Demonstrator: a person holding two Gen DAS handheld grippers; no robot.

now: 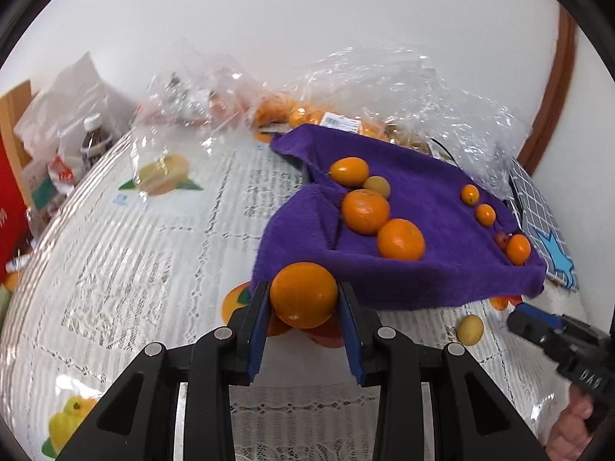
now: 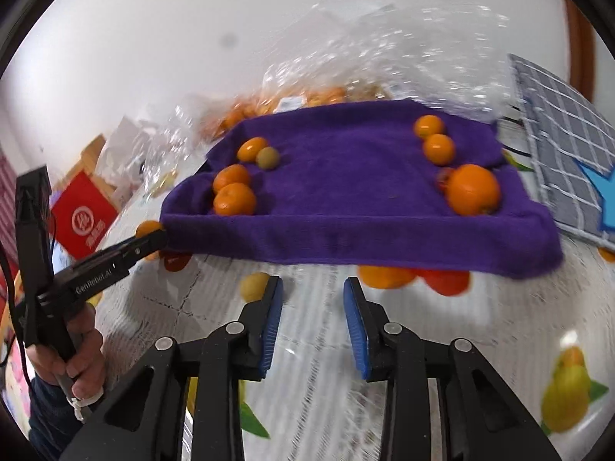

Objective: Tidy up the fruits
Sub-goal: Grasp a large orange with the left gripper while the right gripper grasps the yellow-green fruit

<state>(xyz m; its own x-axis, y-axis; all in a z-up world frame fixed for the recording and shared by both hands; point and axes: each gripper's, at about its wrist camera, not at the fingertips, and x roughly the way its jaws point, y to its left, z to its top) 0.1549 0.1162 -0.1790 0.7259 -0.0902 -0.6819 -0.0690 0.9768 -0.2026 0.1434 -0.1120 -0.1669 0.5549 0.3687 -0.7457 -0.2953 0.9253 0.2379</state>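
Purple towel: oranges grouped along left edge, kumquats along right. Left gripper jaws pinching orange at towel's near-left corner. Right gripper jaws spread, empty. Yellow fruit on bench unsorted.

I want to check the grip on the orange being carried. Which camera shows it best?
Left wrist view: the orange sits large between the left gripper pads. The right wrist view shows only a sliver behind that gripper's tip.
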